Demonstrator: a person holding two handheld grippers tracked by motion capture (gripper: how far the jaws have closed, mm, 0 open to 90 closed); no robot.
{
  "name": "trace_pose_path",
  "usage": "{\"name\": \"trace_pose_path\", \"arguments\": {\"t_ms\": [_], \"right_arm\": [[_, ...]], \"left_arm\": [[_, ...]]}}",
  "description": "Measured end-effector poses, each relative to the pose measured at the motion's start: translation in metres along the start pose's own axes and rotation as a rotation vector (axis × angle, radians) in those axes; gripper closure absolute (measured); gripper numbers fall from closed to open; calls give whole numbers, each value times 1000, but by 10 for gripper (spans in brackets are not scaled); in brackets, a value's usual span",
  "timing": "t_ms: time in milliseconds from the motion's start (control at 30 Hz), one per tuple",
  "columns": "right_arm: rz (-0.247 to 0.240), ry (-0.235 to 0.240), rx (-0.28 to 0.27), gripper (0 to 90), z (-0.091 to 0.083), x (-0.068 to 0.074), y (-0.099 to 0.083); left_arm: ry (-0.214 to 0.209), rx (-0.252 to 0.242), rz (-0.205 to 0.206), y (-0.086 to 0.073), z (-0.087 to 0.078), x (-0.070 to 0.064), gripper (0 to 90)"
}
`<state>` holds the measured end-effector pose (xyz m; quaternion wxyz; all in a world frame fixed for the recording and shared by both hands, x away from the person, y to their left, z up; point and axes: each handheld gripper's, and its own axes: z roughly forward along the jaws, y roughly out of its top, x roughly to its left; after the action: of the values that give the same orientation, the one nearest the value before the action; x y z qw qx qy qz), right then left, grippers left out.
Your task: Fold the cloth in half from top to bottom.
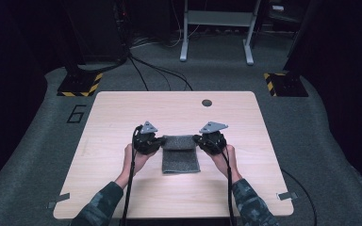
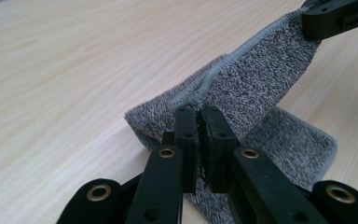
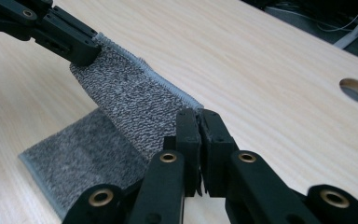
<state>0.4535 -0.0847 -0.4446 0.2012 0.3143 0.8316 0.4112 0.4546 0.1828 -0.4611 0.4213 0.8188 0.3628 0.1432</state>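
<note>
We have a grey towel (image 1: pixel 181 153) near the middle of the table (image 1: pixel 122 113), toward our side of it. Its far edge is lifted off the wood and stretched between the two tongs, while the near part lies flat below, so the cloth forms a fold that stands open like a tent. A lighter stitched hem (image 2: pixel 242 49) runs along the raised edge.

Our left tongs (image 2: pixel 199 114) are clamped tight on one corner of that hem, the jaws pressed together with the pile squeezed between them. Our right tongs (image 3: pixel 196 116) are closed on the opposite corner in the same way.

We judge the towel light, soft and limp: it sags between the two grips and will drape wherever it is let go. The looped pile looks grippy rather than slick, so it should not slide out of closed jaws. The hemmed corners are the best places to hold, since the stitching is firmer than the body. Keeping the edge taut should let us lay the fold down square.
</note>
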Motion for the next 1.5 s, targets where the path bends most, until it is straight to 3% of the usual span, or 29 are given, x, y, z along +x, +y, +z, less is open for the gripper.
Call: {"name": "trace_pose_path", "arguments": {"t_ms": [433,533,600,700,733,800,900,1000,1100,1267,1433,1500], "right_arm": [[3,16,23,867,-4,18,-27],[2,21,28,842,-7,19,-34],[2,33,22,757,-11,20,-37],[13,55,0,646,-22,20,-41],[31,56,-18,572,-28,18,-41],[53,61,-35,539,-33,15,-40],[78,44,-27,487,-33,11,-37],[72,23,-3,419,-22,11,-35],[82,16,52,337,-3,13,-34],[81,11,141,266,23,19,-43],[88,7,176,209,31,22,-52],[80,-11,197,197,33,22,-54]], "left_arm": [[-67,14,-33,-24,1,-6,834],[-102,32,-46,-29,-4,-8,729],[-105,37,-48,-32,-12,-10,646],[-90,28,-50,-34,-27,-7,537],[-81,27,-53,-34,-30,-7,486],[-67,14,-60,-32,-37,-6,409],[-41,2,-59,-27,-38,-2,364],[-13,12,-54,-22,-29,-3,313],[23,44,-39,-21,-13,-9,270],[47,103,-34,-36,6,-17,225],[82,160,45,-49,12,-22,202],[86,176,59,-52,15,-23,199]]}}
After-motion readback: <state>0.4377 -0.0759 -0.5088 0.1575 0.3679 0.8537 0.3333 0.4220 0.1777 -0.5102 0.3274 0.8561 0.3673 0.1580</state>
